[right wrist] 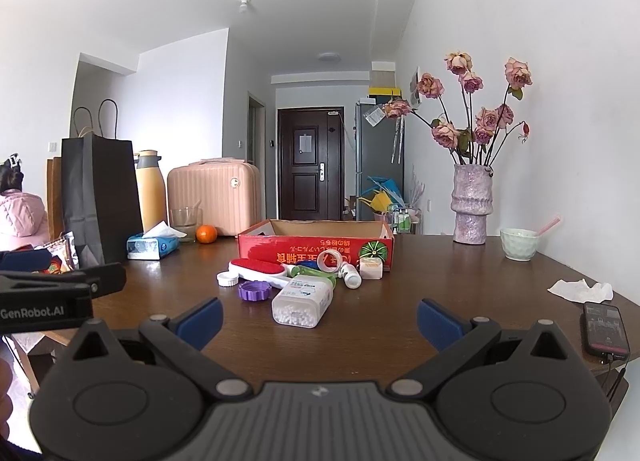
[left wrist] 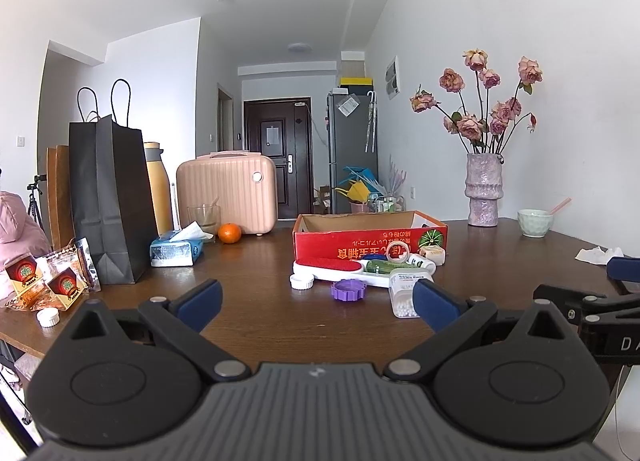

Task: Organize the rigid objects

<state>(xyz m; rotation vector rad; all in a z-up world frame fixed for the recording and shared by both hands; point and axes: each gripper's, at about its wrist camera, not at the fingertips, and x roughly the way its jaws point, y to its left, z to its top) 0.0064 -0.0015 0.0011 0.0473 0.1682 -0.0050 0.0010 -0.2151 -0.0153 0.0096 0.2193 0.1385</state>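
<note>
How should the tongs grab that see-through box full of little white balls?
Grip the clear box across its two long flat sides, near the middle, coming straight in from the front with the right tongs. It lies flat, its short end facing them, and they are open.

Dark wood table (right wrist: 380,325); red box (right wrist: 316,247), purple lid (right wrist: 255,291), vase (right wrist: 472,203), phone (right wrist: 605,329) on it

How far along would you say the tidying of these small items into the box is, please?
Nothing looks done: as far as its visible inside shows, the red box holds nothing. Nothing is in hand; the left gripper and right gripper are both open, short of the pile. Left: the swab box, purple lid, white cap, brush and bottles beside the box.
</note>
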